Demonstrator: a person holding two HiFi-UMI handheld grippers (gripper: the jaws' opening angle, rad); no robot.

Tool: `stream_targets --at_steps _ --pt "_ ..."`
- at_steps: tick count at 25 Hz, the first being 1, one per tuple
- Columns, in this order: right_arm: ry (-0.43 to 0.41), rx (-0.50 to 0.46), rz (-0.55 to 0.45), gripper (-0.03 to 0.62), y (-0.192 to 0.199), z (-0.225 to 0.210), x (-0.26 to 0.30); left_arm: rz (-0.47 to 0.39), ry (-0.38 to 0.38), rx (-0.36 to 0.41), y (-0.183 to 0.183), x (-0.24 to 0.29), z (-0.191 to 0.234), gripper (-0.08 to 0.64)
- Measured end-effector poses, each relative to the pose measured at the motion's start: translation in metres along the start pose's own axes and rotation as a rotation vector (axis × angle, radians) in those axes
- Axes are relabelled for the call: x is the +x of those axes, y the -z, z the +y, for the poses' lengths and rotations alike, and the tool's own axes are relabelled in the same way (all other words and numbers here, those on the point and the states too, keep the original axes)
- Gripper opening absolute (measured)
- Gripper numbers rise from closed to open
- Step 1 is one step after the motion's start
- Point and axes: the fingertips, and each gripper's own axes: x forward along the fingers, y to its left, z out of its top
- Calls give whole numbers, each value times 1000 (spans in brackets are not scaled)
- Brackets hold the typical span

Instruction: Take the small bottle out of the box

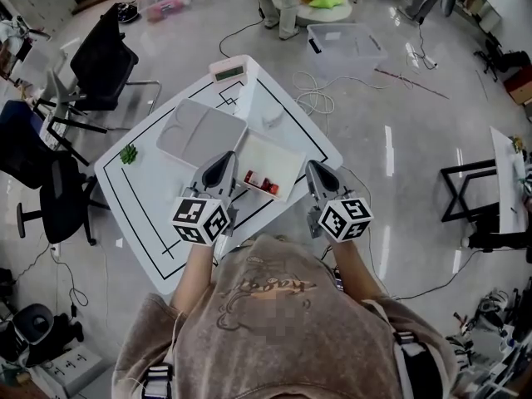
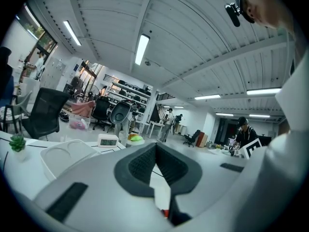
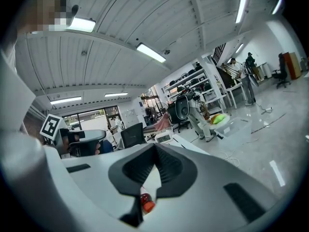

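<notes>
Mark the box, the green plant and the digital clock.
box (image 1: 276, 160), head view, bare inner floor
green plant (image 1: 128, 154), head view, middle of its leaves
digital clock (image 1: 230, 71), head view, display face

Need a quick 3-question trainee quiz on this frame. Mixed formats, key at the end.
1. True or false: the left gripper and the right gripper are both shut, with nothing between the jaws.
2. Short answer: in the head view, what lies on the table just left of the white box?
3. Multiple choice: the red small bottles are A) inside the white box; B) loose on the table; C) between a gripper's jaws.

Key: 1 true; 2 the white lid; 3 A.
</notes>
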Motion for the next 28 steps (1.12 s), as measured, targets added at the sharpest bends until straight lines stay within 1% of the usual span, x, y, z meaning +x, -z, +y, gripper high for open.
stream_targets --at_steps 2,10,13,17,21,24,28 --pt "-1 -3 -3 -2 -1 0 0 0 -1 -3 0 1 0 8" --pt "-6 -13 17 115 -3 -2 7 -2 -8 -8 1 0 4 8" --pt "-32 -13 31 150 -2 0 11 -5 -12 -10 1 0 6 8" --pt "-69 0 55 215 1 6 17 -11 -19 -16 -2 -2 9 8" --pt "-92 -14 78 261 2 10 23 -16 -29 -17 -3 -5 12 8" --pt "-119 -28 97 287 2 13 30 -18 -37 -19 -3 -8 15 8" --pt "-175 -35 126 285 -1 18 40 -17 -44 -26 -3 -11 18 8"
